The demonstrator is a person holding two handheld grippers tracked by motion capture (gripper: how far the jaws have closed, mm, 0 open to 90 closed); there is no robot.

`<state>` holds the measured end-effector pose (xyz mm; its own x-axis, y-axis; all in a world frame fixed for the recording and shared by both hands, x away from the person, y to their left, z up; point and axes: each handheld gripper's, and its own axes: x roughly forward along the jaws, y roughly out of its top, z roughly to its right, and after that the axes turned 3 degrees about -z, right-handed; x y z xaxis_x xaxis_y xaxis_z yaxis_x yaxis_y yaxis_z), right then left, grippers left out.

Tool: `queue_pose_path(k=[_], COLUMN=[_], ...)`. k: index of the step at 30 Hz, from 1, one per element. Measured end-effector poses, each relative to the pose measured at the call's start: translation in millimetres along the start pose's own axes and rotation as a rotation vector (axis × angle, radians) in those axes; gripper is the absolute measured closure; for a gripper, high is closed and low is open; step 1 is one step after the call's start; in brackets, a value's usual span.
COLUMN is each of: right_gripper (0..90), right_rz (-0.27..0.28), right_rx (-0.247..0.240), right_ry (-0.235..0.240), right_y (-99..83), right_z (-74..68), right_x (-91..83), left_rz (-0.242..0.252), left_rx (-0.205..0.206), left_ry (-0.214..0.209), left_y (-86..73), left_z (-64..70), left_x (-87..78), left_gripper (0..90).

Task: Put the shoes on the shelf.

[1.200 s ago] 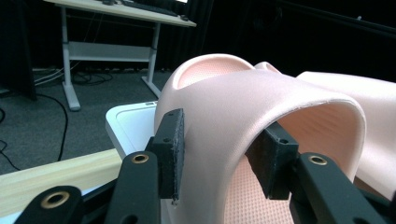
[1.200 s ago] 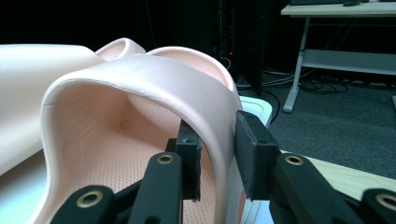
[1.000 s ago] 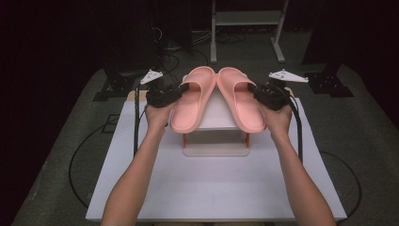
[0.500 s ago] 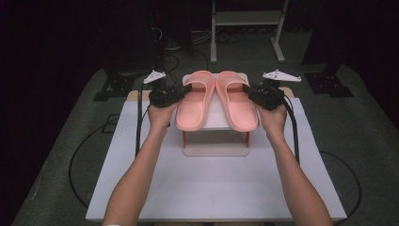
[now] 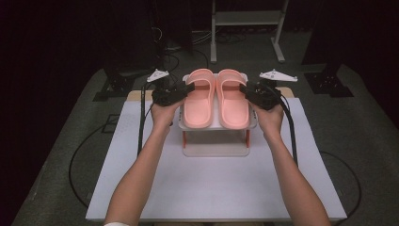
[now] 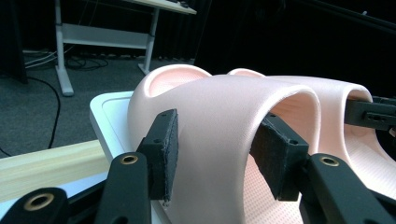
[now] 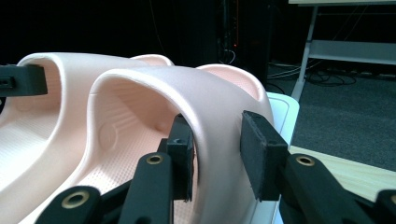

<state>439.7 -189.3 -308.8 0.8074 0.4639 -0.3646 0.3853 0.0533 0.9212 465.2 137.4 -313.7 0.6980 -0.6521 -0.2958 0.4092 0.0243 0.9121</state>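
Pink foam slippers sat side by side on white rack [image 5: 214, 149] at middle of bench [image 5: 211, 188]. Left claw [image 6: 212, 154] straddled strap of left slipper [image 5: 197, 101], one jaw outside, one under arch, pads not quite pressed in. Right claw [image 7: 217, 154] likewise on right slipper [image 5: 234, 101]. Strap likely chosen as easiest raised part to pinch; mirrored grips suggested both being handled together.

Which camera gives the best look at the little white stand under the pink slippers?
The high view: it shows the stand whole, top, red legs and base, on the table. The left gripper view shows a corner of its top; the right gripper view, a corner.
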Motion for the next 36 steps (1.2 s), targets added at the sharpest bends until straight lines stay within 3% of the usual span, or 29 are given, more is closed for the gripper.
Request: queue_pose_path(k=[22, 36], right_gripper=[62.2, 60.6], right_rz=[0.011, 0.007], right_rx=[0.013, 0.012], right_ry=[-0.023, -0.007], right_y=[3.8, 5.3], right_z=[-2.1, -2.4], right_x=[12.3, 13.8], left_rz=[-0.006, -0.007], left_rx=[0.001, 0.001], left_ry=[0.006, 0.013], left_y=[3.9, 6.1], left_z=[-5.5, -7.1], left_x=[5.2, 9.4], left_gripper=[52.0, 51.8])
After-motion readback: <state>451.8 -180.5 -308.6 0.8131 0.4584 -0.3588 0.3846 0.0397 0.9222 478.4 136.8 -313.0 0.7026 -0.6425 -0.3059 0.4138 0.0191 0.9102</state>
